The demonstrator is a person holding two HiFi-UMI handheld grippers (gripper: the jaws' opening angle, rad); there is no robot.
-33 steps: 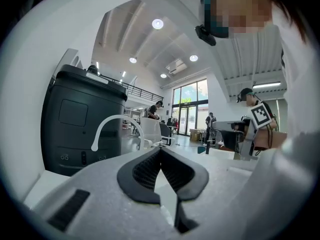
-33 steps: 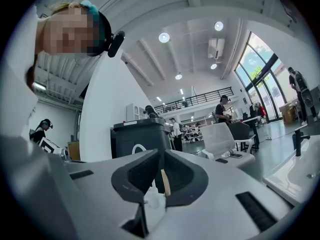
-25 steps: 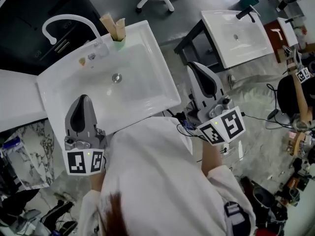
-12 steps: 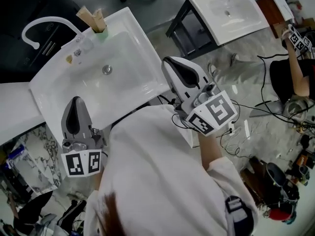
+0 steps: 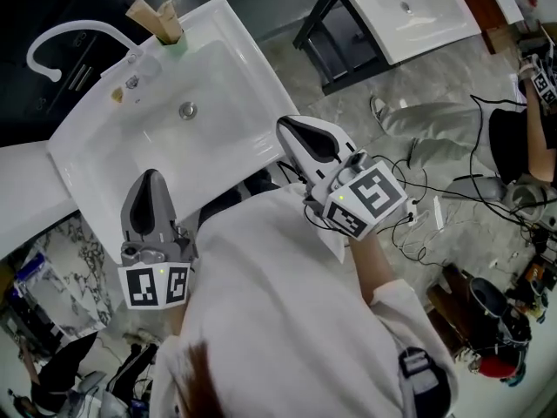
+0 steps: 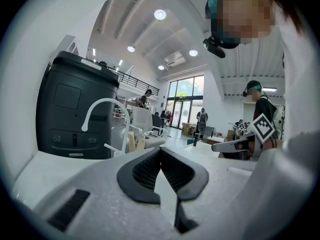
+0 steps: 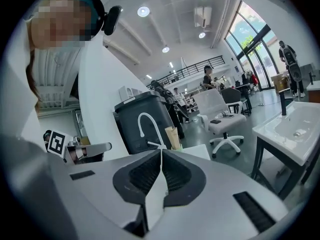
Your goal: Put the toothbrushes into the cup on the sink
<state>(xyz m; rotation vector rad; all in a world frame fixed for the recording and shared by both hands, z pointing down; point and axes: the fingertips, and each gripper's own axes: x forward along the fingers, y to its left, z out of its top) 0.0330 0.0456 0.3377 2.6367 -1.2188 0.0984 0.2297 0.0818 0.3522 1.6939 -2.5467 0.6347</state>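
The green cup (image 5: 171,40) stands on the white sink's (image 5: 104,159) back corner, next to the curved white faucet (image 5: 52,37). Tan toothbrush packs (image 5: 153,17) stick up out of it. My left gripper (image 5: 150,179) hovers at the sink's front rim, shut and empty. My right gripper (image 5: 289,127) hangs by the sink's front right corner, also shut with nothing between its pads. Past the shut tips of the right gripper (image 7: 161,152) in its own view, the cup with the packs (image 7: 172,136) shows far off. The left gripper (image 6: 161,150) sees the packs (image 6: 133,141) beside the faucet (image 6: 102,109).
Small fittings (image 5: 130,81) sit on the sink deck by the faucet. A dark cabinet (image 5: 52,85) stands behind the sink. A second sink (image 5: 409,7) on a black frame is at upper right. Cables (image 5: 426,225) and clutter cover the floor at right, where another person (image 5: 522,138) sits.
My right gripper has dropped and drawn in leftward to the sink's front right corner. The left gripper has sunk a little at the front rim. The head view has shifted.
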